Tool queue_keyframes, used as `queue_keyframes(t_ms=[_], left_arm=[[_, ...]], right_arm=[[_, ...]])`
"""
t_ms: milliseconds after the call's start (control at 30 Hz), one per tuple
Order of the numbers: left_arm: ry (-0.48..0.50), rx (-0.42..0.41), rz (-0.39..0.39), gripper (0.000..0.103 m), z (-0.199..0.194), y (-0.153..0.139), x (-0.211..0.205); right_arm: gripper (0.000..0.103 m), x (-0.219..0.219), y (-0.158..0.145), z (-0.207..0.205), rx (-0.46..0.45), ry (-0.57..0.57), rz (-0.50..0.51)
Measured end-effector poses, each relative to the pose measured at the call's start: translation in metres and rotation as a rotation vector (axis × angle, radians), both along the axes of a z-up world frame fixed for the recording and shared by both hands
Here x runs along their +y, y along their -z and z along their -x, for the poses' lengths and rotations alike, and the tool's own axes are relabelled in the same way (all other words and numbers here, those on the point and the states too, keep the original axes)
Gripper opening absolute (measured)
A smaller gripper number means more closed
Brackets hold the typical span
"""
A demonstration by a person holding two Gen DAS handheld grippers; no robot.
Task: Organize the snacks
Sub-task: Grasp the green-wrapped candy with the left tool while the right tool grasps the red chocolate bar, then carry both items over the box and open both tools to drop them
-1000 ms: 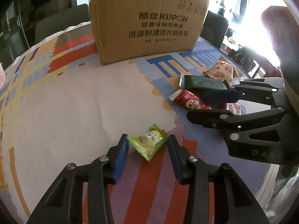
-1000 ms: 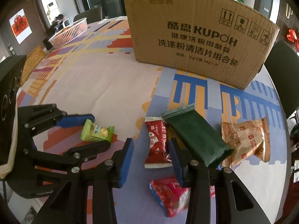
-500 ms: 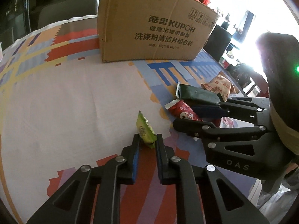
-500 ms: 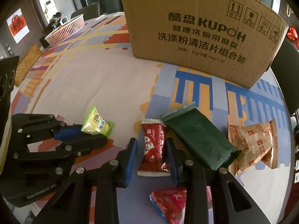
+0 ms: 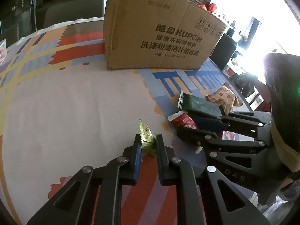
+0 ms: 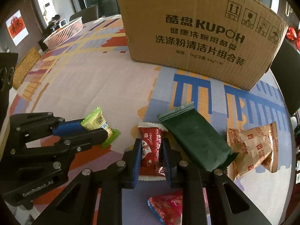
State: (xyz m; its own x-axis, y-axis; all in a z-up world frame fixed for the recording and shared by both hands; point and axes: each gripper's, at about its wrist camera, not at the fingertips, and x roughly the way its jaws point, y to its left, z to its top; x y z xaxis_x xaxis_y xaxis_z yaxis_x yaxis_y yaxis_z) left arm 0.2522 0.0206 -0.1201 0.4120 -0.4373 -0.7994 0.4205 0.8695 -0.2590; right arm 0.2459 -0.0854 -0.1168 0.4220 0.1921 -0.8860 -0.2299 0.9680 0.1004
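Both grippers pinching snacks before the cardboard box (image 6: 196, 31)

Right gripper (image 6: 151, 156) fingers clamp the red packet (image 6: 151, 146) beside the dark green packet (image 6: 195, 140); left gripper (image 5: 148, 147) fingers squeeze the tilted green candy (image 5: 147, 137) on the tablecloth (image 5: 65, 112)

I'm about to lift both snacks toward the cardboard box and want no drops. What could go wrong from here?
1. The left gripper pinches the green candy packet by one part of its soft wrapper; it may slip when raised.
2. The right gripper grips the red packet beside the dark green pouch; the pouch may get dragged along.
3. The grippers sit close together and could collide on the way to the cardboard box.
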Motion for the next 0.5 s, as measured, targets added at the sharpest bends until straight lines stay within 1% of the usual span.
queue_keyframes(t_ms=[233,500], left_arm=[[-0.03,-0.031,-0.014,0.013,0.007,-0.015,-0.001],[-0.066,-0.09,-0.007,0.013,0.017,-0.045,-0.003]], right_arm=[[0.022,-0.005,-0.009,0.006,-0.013,0.002,-0.04],[0.022,-0.012,-0.04,0.014,-0.09,0.006,-0.073]])
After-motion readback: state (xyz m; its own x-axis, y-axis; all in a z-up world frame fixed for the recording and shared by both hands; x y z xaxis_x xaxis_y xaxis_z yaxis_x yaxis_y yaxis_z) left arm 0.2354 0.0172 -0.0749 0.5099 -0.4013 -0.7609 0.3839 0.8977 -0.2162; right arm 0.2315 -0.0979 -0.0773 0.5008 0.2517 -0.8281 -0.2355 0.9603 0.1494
